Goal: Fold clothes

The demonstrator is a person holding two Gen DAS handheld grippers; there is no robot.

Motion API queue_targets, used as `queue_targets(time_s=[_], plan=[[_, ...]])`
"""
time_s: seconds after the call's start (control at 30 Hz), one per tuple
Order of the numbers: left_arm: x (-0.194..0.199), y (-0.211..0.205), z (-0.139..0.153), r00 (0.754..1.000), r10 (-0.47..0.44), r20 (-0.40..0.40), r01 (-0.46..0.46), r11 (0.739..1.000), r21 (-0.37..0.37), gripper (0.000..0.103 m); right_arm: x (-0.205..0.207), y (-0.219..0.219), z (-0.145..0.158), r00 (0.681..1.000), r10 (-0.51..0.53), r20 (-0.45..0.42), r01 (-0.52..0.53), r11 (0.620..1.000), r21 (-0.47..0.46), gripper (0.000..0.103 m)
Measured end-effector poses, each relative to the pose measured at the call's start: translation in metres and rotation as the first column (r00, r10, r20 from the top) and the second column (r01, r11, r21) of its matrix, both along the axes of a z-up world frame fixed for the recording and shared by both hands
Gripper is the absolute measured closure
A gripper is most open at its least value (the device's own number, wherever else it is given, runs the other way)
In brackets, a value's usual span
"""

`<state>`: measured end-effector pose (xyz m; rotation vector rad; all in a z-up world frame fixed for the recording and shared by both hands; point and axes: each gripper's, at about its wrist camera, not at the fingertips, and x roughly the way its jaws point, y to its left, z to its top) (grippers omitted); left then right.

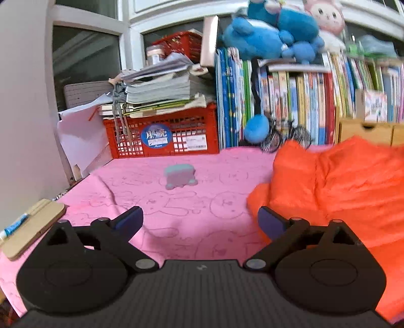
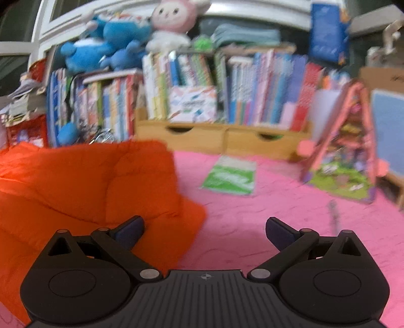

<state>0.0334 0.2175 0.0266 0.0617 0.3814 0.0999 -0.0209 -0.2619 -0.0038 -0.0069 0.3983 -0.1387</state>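
Both grippers' fingers spread wide and empty, flanking the orange garment [image 1: 341, 186] on pink cloth [image 1: 176, 201].

orange garment [image 1: 348, 186]: runs off the right edge in the left wrist view and off the left edge in the right wrist view [image 2: 75, 186]; its near part lies behind each gripper body, so its full outline cannot be told.
book spines [image 2: 252, 93]: smeared by blur, titles unreadable.
green and white packet [image 2: 231, 175]: blurred; print unreadable.
pink-framed toy stand [image 2: 346, 151]: blurred, details on it unclear.
small grey-pink object [image 1: 179, 176]: soft-focused on the far part of the pink cover; what it is cannot be told.
pink plush [image 1: 325, 15]: top cut off by the upper edge.
wooden board [image 1: 32, 227]: near left end cut off by the edge.
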Motion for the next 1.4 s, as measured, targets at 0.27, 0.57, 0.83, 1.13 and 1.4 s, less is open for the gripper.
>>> queue_targets(time_s=[0.27,0.57,0.83,1.13,1.4], plan=[[-0.001,-0.06,0.029,0.971,-0.211,0.108,0.22,0.972,-0.077,0.005,-0.001,0.03,0.046,0.983,0.118,0.139,-0.115,0.993,-0.029,0.0],[0.045,-0.127,0.023,0.946,-0.318,0.063,0.323,0.943,-0.084,0.005,0.069,0.102,0.047,0.958,0.28,0.052,-0.277,0.959,-0.058,0.0],[0.068,-0.109,-0.007,0.972,-0.231,-0.041,0.229,0.972,-0.054,0.004,0.078,0.073,0.009,0.975,0.212,-0.065,-0.212,0.977,0.012,0.0],[0.074,-0.05,-0.021,0.995,-0.055,-0.083,0.056,0.998,0.006,0.0,0.069,0.056,-0.002,0.979,0.192,-0.065,-0.189,0.981,0.041,0.0],[0.077,-0.019,-0.013,0.976,0.193,-0.099,-0.187,0.98,0.071,0.011,0.066,0.054,-0.006,0.982,0.181,-0.05,-0.178,0.983,0.055,0.0]])
